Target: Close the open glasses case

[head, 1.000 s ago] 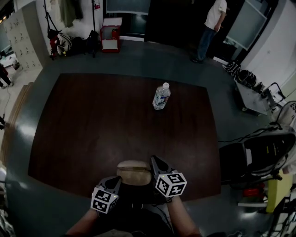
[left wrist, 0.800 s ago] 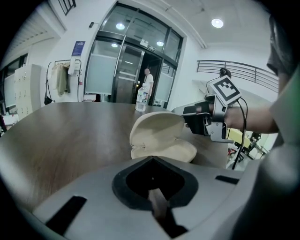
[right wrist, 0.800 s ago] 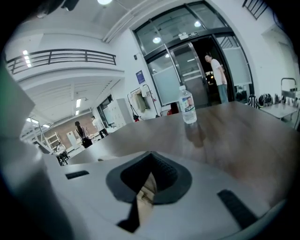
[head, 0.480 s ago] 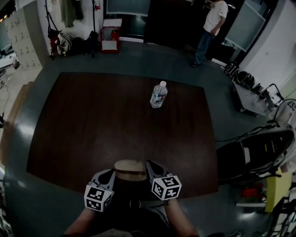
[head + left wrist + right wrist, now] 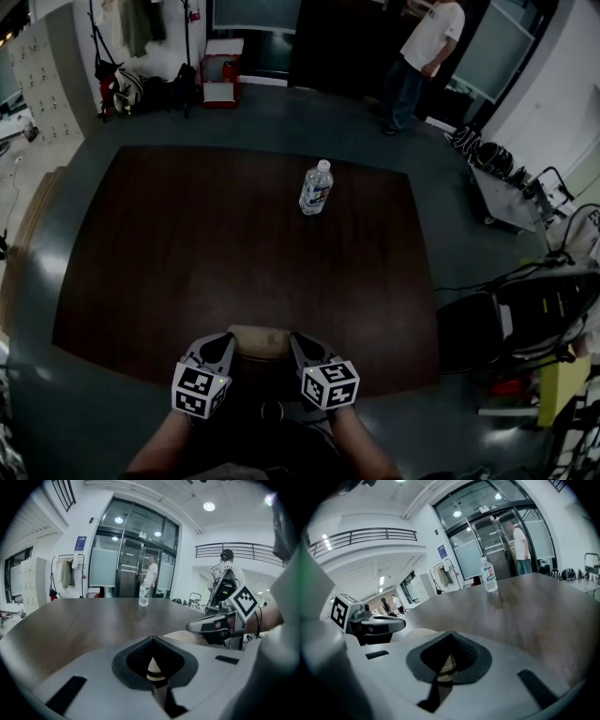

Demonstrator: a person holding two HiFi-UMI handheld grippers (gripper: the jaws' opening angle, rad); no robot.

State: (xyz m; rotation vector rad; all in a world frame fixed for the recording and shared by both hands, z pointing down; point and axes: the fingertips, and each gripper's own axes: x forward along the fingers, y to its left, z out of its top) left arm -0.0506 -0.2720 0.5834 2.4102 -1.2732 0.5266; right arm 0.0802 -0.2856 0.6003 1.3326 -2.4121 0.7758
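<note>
Glasses case (image 5: 262,339) sits between your left gripper (image 5: 224,343) and right gripper (image 5: 296,341), both jaws pressed together; likely light, stiff, slick, so push its lid, don't pinch.

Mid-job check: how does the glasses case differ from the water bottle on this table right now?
The glasses case is tan and opaque; the water bottle is clear with a label and a white cap. The glasses case lies low at the near edge of the table, flanked by the left hand-held gripper and the right hand-held gripper; the water bottle stands upright, alone, toward the far side. Both rest on the same dark table.
</note>
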